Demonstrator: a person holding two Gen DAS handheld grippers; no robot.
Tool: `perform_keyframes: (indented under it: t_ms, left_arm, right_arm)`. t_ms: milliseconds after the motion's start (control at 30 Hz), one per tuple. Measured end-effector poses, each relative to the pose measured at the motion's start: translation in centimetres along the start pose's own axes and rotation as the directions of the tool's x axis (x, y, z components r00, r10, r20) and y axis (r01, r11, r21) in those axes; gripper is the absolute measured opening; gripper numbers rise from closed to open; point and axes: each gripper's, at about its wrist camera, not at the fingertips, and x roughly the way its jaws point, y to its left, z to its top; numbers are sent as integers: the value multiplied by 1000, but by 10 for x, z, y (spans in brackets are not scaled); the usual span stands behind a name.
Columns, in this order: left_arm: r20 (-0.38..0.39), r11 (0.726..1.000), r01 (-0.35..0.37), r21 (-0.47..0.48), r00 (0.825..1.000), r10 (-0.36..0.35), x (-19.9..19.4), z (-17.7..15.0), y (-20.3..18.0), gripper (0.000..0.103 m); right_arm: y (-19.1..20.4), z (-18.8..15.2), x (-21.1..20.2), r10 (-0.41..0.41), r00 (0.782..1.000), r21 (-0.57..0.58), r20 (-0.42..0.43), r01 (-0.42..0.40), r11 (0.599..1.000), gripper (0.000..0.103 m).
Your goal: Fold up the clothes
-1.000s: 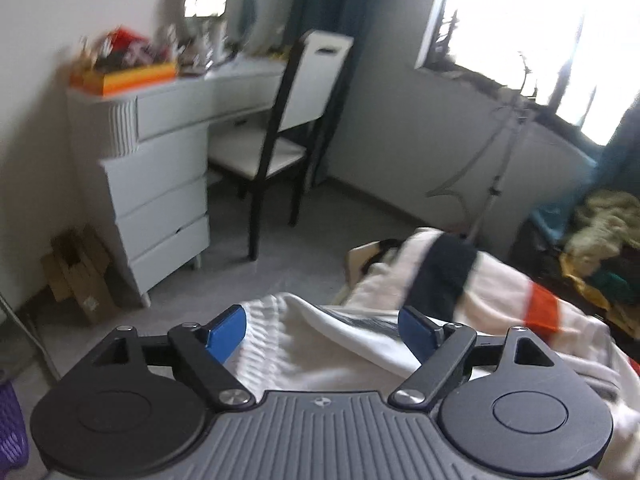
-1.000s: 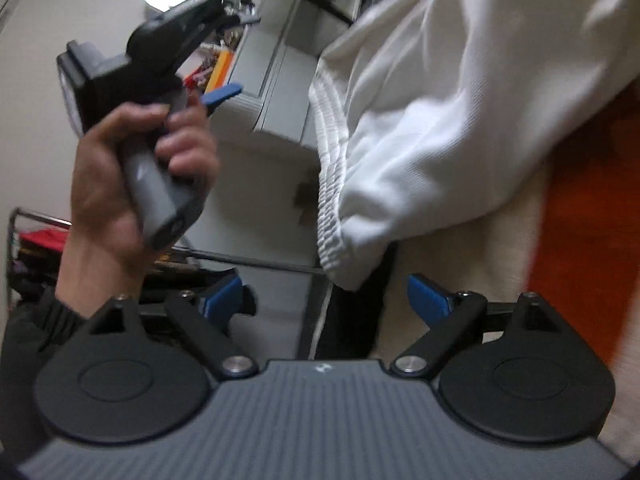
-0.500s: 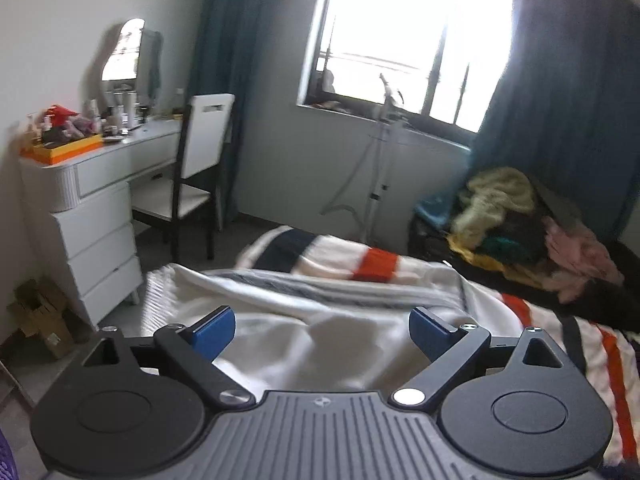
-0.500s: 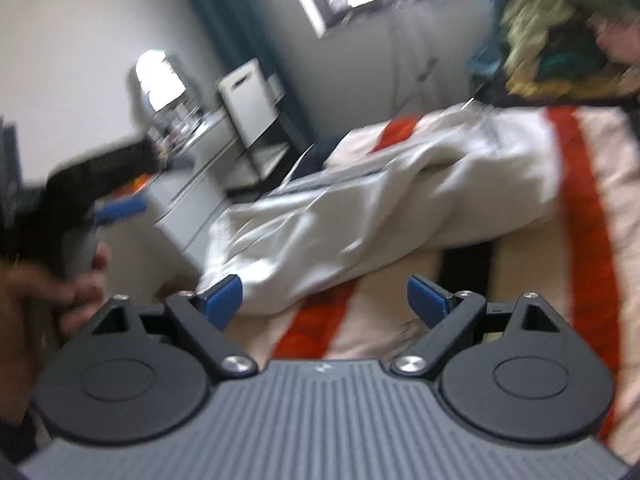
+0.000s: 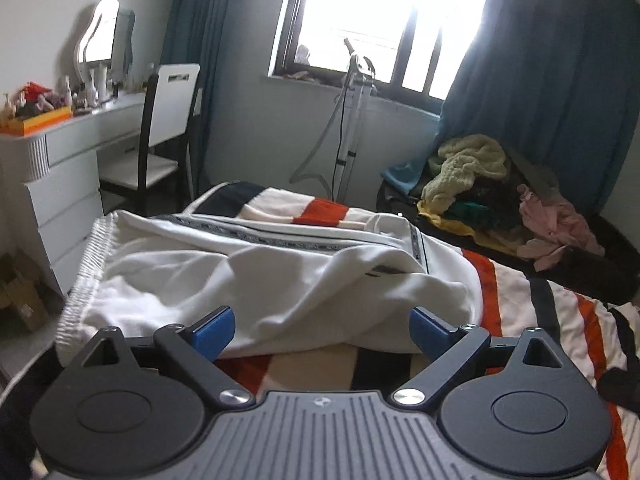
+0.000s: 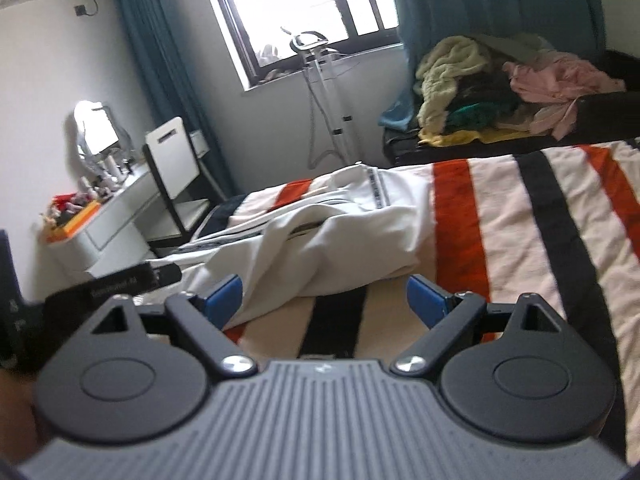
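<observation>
While both spread wide, left hand-held gripper (image 5: 322, 332), right hand-held gripper (image 6: 324, 300) face white garment (image 5: 248, 280) just ahead.

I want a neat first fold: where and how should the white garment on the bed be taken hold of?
Probably grip the white garment at its ribbed elastic hem, coming from the left edge of the striped bed. That thick band lies exposed at the edge; both tongs are open and empty.

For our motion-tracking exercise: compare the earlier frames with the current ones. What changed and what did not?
Both tools pulled back and levelled out: the left tool and right tool now view the white garment from in front. Neither took hold of anything. The garment stayed on the striped blanket; both tools stayed open.
</observation>
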Motion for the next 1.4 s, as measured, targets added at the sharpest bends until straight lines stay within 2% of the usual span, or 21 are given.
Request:
perform_keyframes:
  t_ms: [267,367,500,733,900,933,967,1000,1067,1133,1267,1400]
  left_arm:
    - [-26,999,6,35,1000,-5,72,1,-20,94]
    - [-15,998,14,57,1000,-13,110,5,-33,93]
    - [-16,996,23,86,1000,-21,169,16,-52,93]
    - [-17,974,29,223,1000,-26,269,36,-89,80]
    - [-58,940,114,321,993,-100,320,35,-105,76]
    - [-71,935,123,334,992,-105,328,34,-106,71]
    - [-79,928,128,350,991,-106,333,31,-107,62]
    - [-84,921,130,368,991,-106,336,28,-109,57]
    - [-92,912,134,387,990,-107,337,24,-110,29]
    - [-79,914,137,381,990,-116,324,20,-107,16]
    - [-38,918,155,366,988,-152,284,11,-101,12]
    - [28,901,235,364,965,-262,212,-4,-97,9]
  right_arm:
    - [-19,-4,7,-35,999,34,41,34,999,91]
    - [-33,-3,6,-38,995,69,94,32,997,91]
    - [-58,-9,17,-98,981,115,169,79,990,91]
    - [-116,-32,101,-184,973,162,142,161,974,91]
    - [-152,-43,160,-221,971,194,89,200,960,91]
    - [-158,-44,169,-227,970,201,88,206,958,91]
    - [-163,-44,173,-233,967,206,106,208,956,91]
    - [-166,-44,175,-243,963,207,121,215,954,91]
    - [-174,-44,181,-266,955,215,133,234,948,91]
    - [-186,-45,186,-276,953,246,124,240,939,91]
    - [-201,-47,189,-296,949,296,111,252,921,91]
    - [-196,-47,176,-309,939,280,147,260,924,91]
